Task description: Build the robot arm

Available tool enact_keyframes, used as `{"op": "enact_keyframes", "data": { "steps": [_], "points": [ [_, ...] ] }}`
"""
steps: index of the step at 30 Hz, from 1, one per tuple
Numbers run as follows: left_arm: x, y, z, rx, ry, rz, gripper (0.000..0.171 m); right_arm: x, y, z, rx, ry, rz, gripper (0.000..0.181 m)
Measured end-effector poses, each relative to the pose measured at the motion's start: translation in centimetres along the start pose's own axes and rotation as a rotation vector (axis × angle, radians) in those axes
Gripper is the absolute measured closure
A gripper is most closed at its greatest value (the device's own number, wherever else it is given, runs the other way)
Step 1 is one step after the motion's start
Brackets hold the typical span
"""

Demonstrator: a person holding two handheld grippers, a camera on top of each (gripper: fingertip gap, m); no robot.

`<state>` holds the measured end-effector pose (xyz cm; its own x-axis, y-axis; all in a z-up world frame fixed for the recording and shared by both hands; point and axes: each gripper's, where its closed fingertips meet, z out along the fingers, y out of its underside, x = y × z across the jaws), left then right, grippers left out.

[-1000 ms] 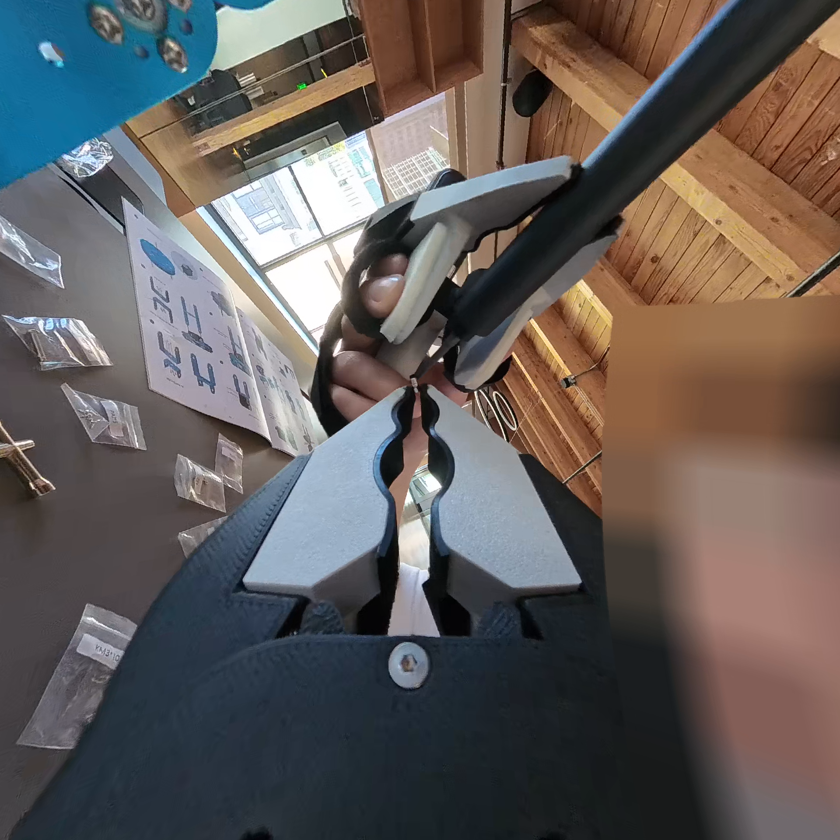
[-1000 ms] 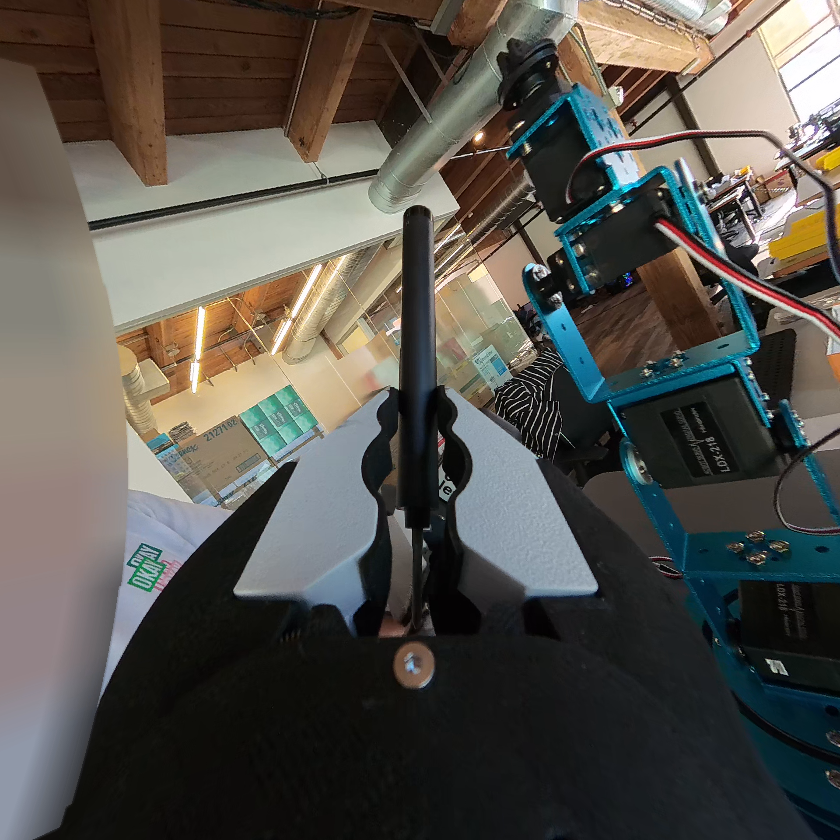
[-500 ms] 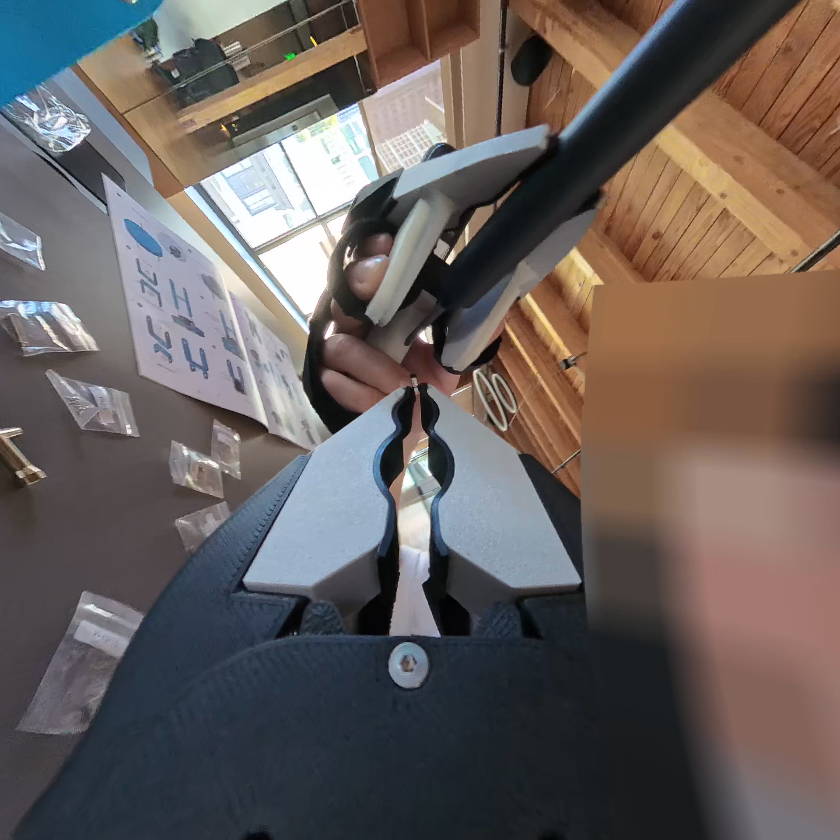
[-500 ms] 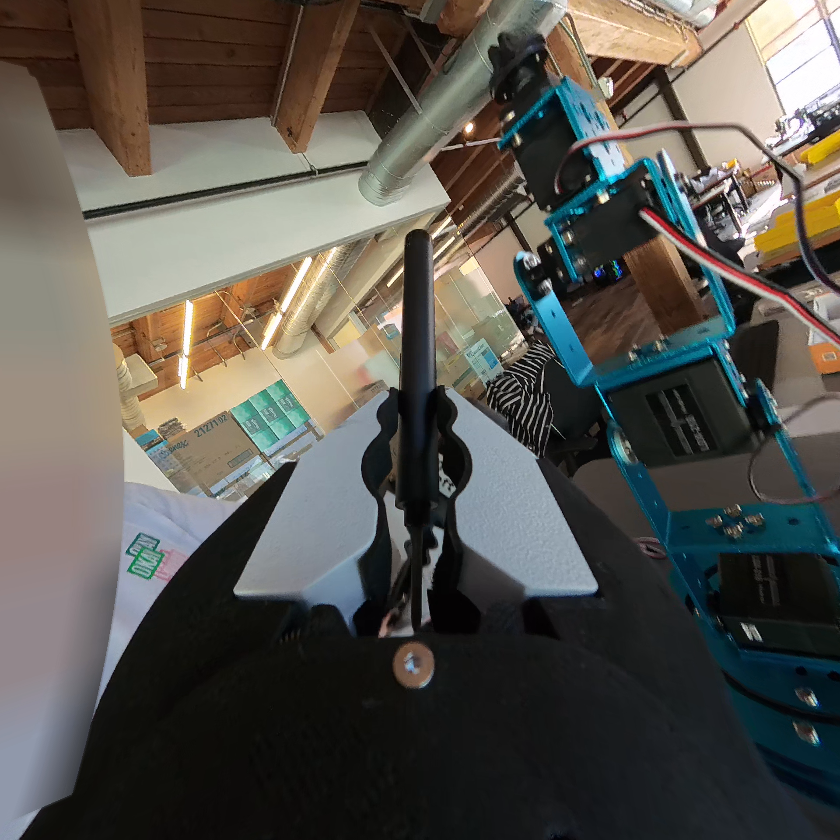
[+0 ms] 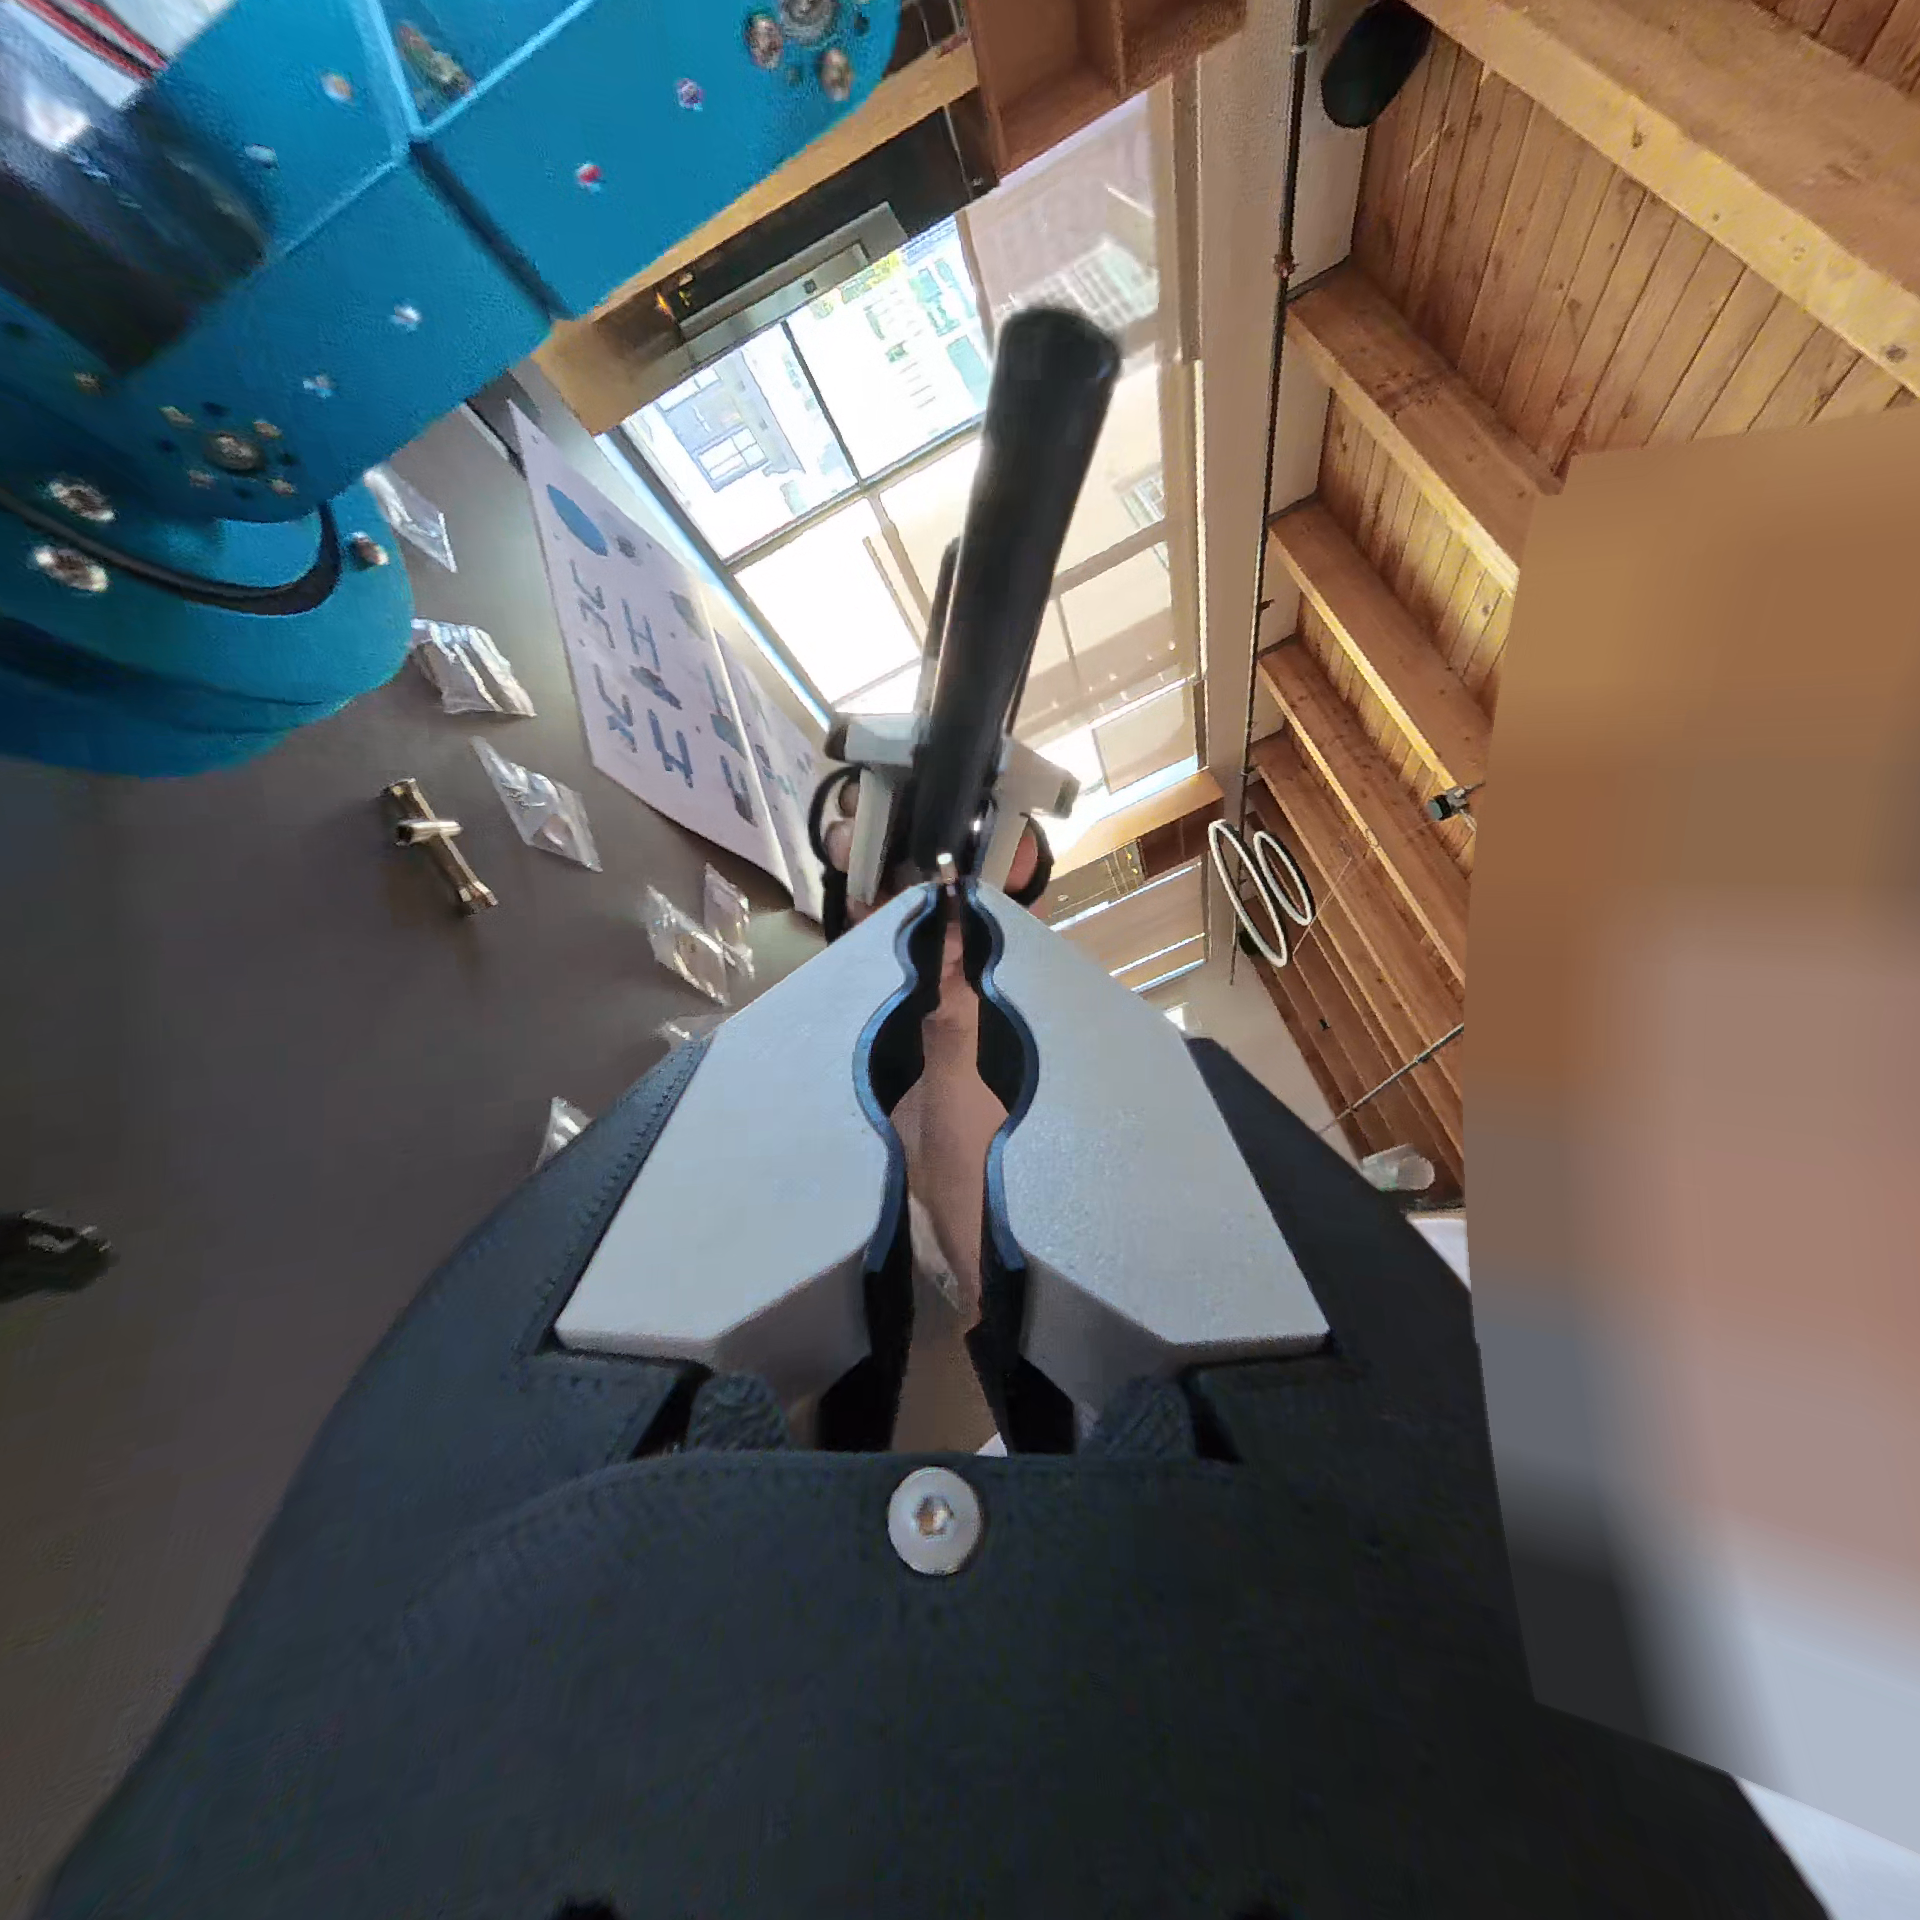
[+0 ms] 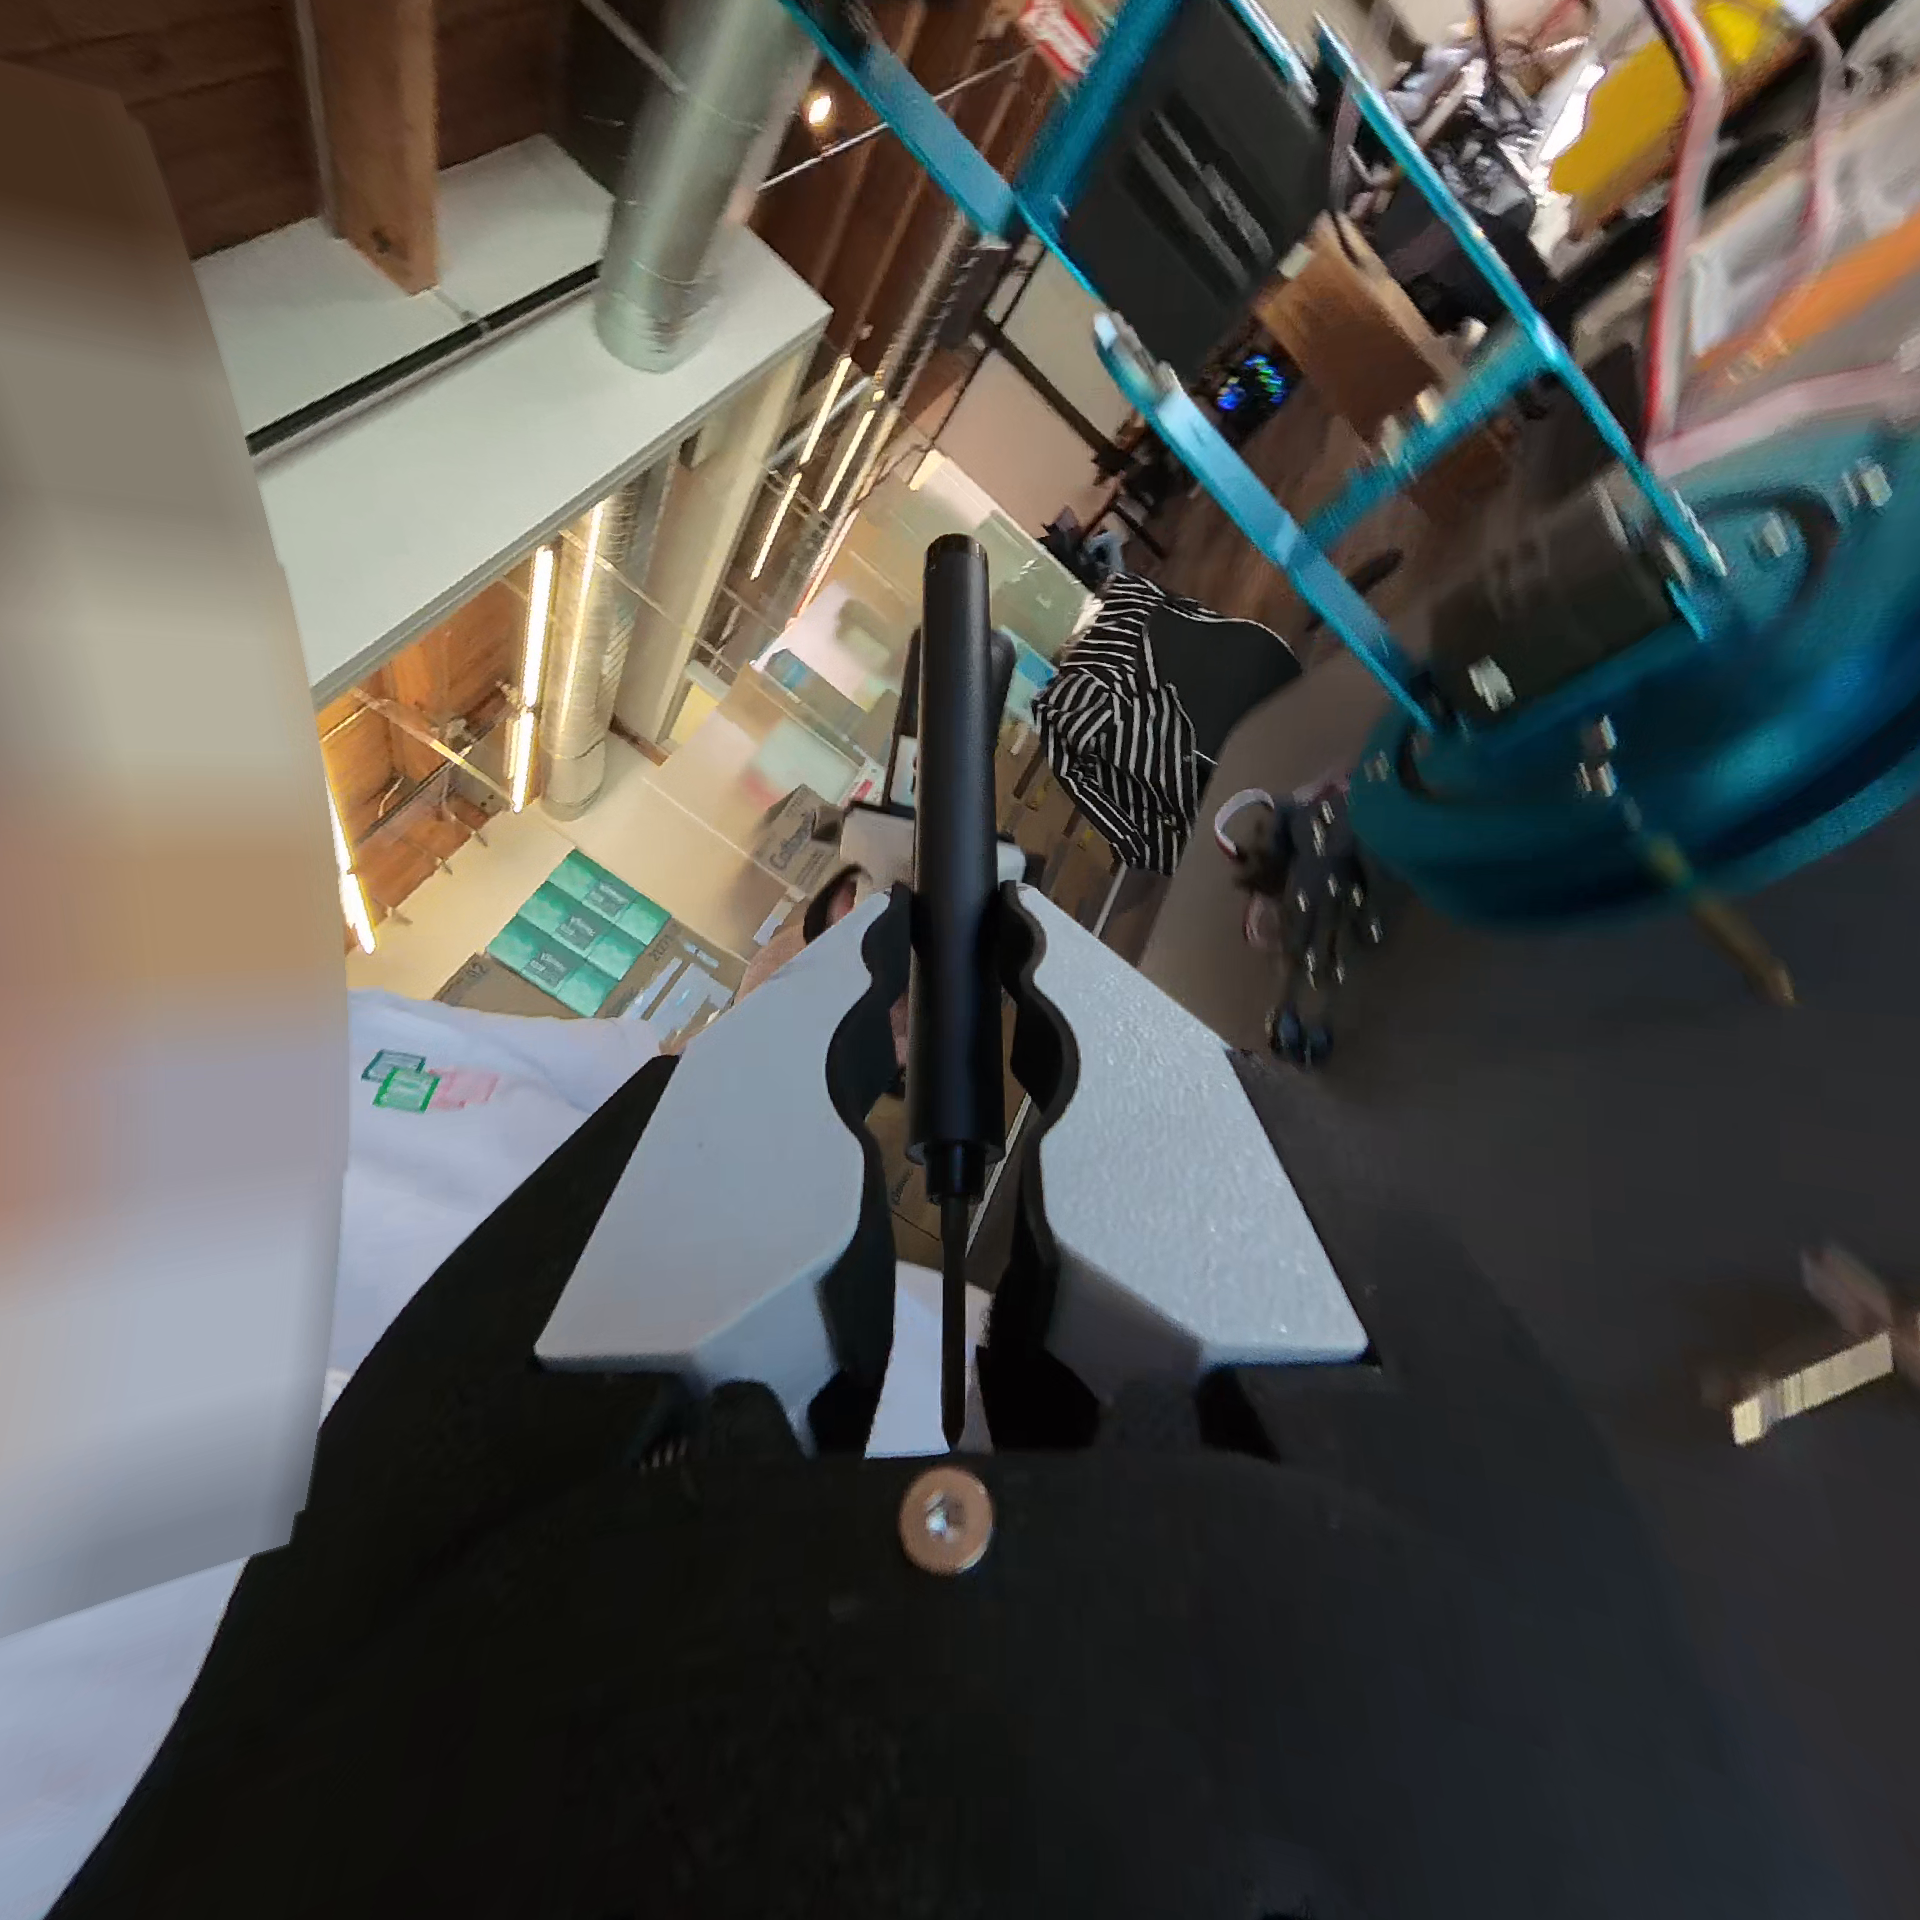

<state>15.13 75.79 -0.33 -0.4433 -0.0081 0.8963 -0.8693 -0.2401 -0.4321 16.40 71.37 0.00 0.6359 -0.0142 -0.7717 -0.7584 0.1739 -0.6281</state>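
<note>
My left gripper (image 5: 948, 906) is shut, and its tips pinch a tiny silver screw (image 5: 943, 860). My right gripper (image 6: 956, 906) is shut on a black screwdriver (image 6: 954, 831), gripping its handle, with the thin shaft running back toward the camera. In the left wrist view the right gripper (image 5: 951, 800) faces mine just beyond my tips. There the screwdriver (image 5: 997, 582) sticks up and away, and its lower end meets the screw. A hand holds the right gripper from behind.
A blue metal robot arm kit (image 5: 208, 416) stands on the dark table (image 5: 208, 1039) at upper left; it also shows blurred in the right wrist view (image 6: 1662, 790). An instruction sheet (image 5: 644, 665), several small parts bags (image 5: 520, 800) and a brass cross tool (image 5: 436, 844) lie on the table. The tips of one gripper are about 5 centimeters away from the tips of the other.
The right gripper and screwdriver swung from leaning right to standing in line with my left gripper's tips. Both views shifted: the blue arm fills more of the left view and moved up-right in the right view.
</note>
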Motion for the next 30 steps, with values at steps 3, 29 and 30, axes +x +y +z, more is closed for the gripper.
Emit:
{"op": "enact_keyframes", "data": {
  "steps": [3,29,30],
  "points": [
    [-0.7,0.8,-0.6,-0.030,-0.005,0.002,0.171,0.5,1.7,-1.1,0.016,0.030,0.059,0.167],
    [-2.9,3.0,-1.1,-0.186,0.073,-0.116,0.170,0.8,9.0,-3.6,0.042,0.138,0.270,0.167],
    [-2.9,3.0,-1.1,-0.187,0.070,-0.111,0.170,0.8,9.0,-3.7,0.040,0.139,0.268,0.167]
  ]
}}
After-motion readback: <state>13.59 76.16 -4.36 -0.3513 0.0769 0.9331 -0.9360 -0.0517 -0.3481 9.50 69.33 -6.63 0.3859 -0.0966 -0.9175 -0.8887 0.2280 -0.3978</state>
